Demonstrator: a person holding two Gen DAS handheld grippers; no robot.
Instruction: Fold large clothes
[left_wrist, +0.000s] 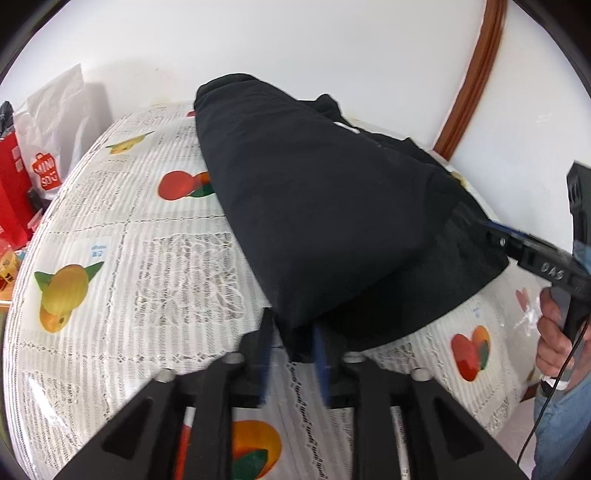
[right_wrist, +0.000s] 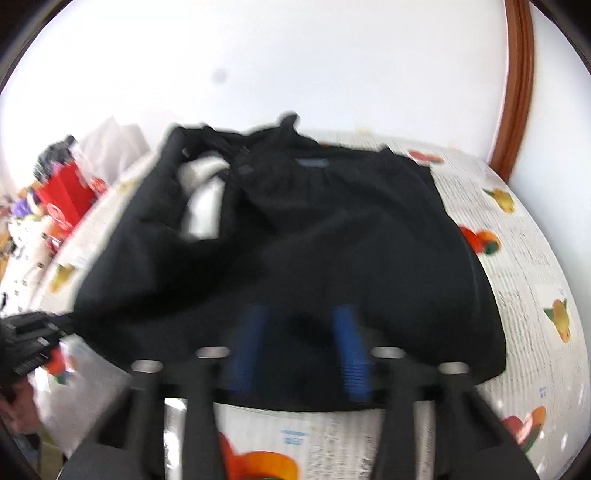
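Black garment (left_wrist: 314, 206) on tbl, both grippers apart

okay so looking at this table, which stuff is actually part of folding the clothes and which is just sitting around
Part of the job:
- black garment, spread on the table
- left gripper, at its near edge, a fold between its jaws
- right gripper, jaws apart at the hem

Just lying about:
- fruit-print tablecloth, only the work surface
- red shopping bag
- white shopping bag
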